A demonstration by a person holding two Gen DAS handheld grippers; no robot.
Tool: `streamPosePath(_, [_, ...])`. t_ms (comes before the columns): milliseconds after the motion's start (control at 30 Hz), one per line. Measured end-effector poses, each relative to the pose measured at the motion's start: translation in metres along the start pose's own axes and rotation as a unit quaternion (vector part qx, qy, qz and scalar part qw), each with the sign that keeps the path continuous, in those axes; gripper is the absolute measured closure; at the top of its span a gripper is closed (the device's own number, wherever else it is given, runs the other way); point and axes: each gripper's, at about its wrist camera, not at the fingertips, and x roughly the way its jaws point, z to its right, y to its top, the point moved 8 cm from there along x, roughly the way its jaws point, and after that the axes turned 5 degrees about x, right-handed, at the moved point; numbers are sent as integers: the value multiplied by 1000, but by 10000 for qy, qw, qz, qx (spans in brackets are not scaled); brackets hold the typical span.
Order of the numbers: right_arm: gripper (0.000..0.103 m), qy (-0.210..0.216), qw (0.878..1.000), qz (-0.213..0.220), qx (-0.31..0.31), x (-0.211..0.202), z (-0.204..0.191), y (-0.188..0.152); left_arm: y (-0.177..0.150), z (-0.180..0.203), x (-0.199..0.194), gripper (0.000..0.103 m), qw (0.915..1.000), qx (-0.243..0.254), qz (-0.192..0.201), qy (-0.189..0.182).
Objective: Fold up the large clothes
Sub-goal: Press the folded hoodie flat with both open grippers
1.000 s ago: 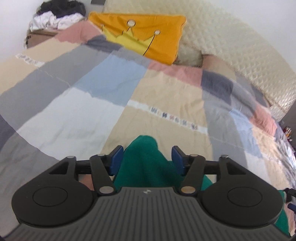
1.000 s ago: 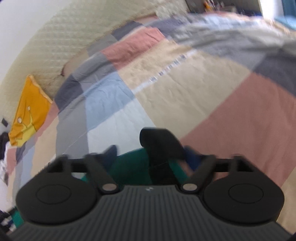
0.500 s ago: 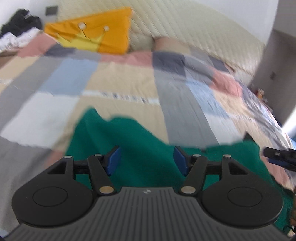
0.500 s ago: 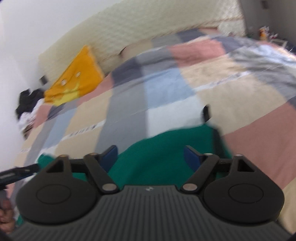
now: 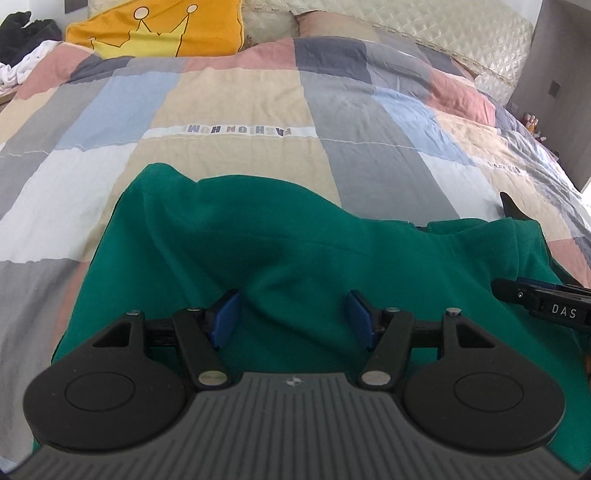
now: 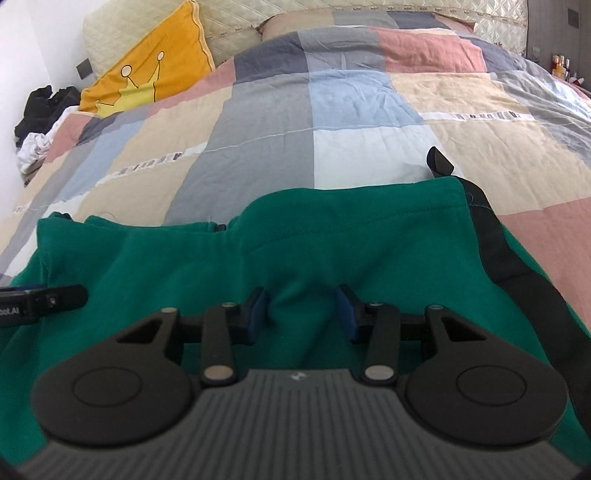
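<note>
A green garment [image 5: 258, 236] with a black side stripe [image 6: 495, 243] lies spread across the patchwork quilt [image 5: 240, 92]. My left gripper [image 5: 291, 317] sits low on its near left part. The blue pads [image 5: 225, 319] stand fairly wide, and a fold of green cloth fills the gap between them. My right gripper [image 6: 301, 314] is on the near right part. Its jaws are closing, and a ridge of the green garment [image 6: 351, 229] is bunched between the pads. Each gripper's tip shows at the edge of the other's view. The garment's near edge is hidden under the grippers.
A yellow crown pillow [image 5: 159, 27] leans on the quilted headboard [image 6: 229, 22] at the far end. A pile of dark and white clothes [image 6: 40, 122] lies at the far left. Small bottles [image 6: 561, 64] stand beyond the bed's right side.
The garment hung bunched in the grippers above the bed and now lies spread on the quilt. Both grippers rolled level and sank toward it. The right pads have drawn closer together.
</note>
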Motion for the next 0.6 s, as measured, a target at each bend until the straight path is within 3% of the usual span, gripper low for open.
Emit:
streamPosePath(200, [58,236,9984,131,504,-23,3,1,-1,-1,-25,35,9998,-66,186,57])
streamPosePath(600, [57,503,9953,775,305,-108,-13,2,-16,15,-118,35,9961,42,859,177])
